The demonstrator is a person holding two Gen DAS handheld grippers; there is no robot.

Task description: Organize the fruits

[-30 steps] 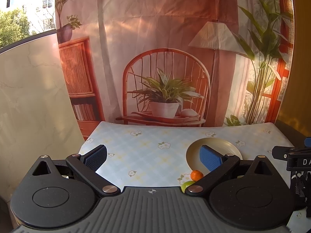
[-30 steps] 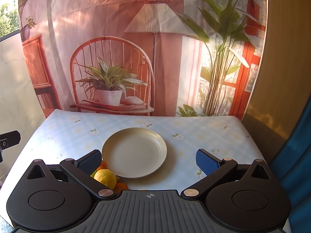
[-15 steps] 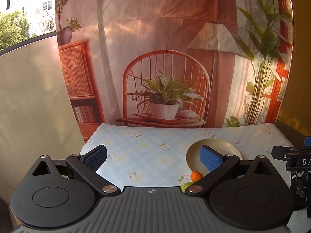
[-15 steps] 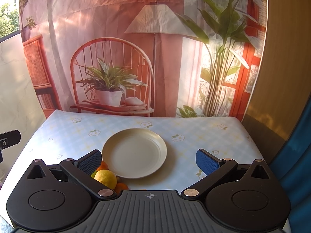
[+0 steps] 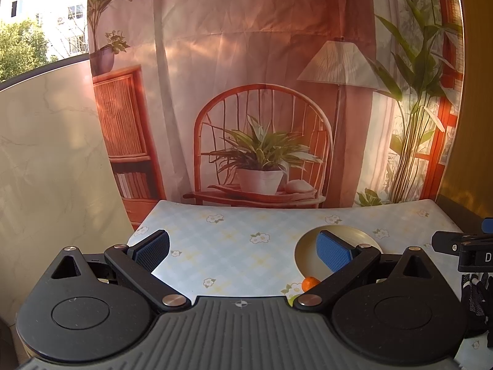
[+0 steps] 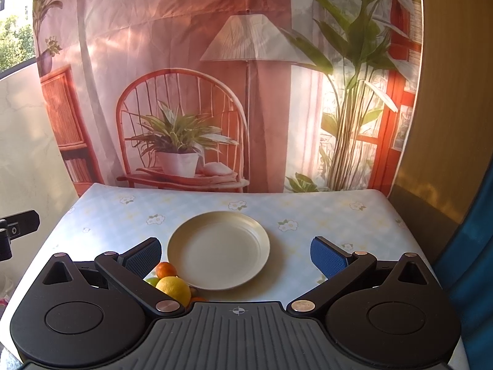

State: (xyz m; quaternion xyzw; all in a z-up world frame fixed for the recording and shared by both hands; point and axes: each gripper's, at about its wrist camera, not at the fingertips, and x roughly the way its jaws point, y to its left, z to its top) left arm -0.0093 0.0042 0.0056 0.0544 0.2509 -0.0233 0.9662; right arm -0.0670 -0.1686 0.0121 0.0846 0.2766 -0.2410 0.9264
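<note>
Both tongs spread wide, level above tablecloth [image 6: 308, 212], plate [image 6: 218, 249] apparently bare

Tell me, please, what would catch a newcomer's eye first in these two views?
Probably the printed backdrop of a chair, lamp and plants behind the table. Next, the empty cream plate mid-table on the floral cloth. Then the fruit pile at its near-left edge: a yellow lemon and an orange tangerine.
</note>
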